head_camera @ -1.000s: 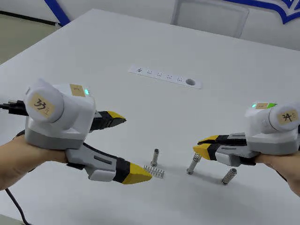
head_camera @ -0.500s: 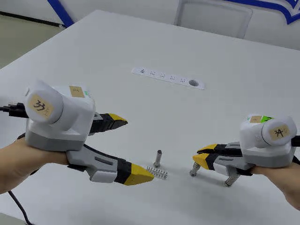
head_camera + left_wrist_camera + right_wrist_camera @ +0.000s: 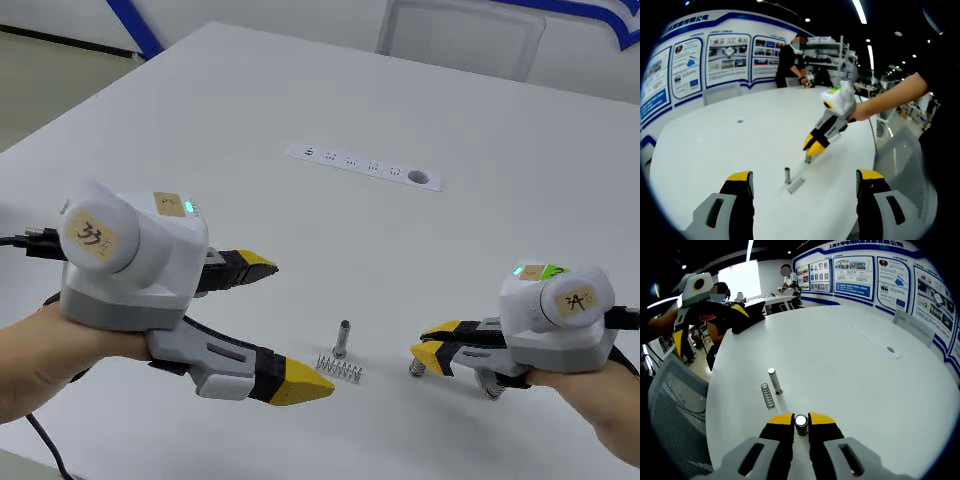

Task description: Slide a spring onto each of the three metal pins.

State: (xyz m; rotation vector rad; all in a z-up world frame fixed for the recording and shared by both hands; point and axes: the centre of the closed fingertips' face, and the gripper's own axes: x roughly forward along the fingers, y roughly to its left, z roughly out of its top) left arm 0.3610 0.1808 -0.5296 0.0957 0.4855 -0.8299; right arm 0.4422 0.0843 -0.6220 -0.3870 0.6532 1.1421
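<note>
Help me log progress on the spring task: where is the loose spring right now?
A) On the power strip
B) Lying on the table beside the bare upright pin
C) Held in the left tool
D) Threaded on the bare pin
B: the loose spring lies flat on the white table beside the bare upright pin, while the left tool is open with nothing in it.

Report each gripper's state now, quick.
Left gripper: open, holding nothing.
Right gripper: shut on a metal pin.
</note>
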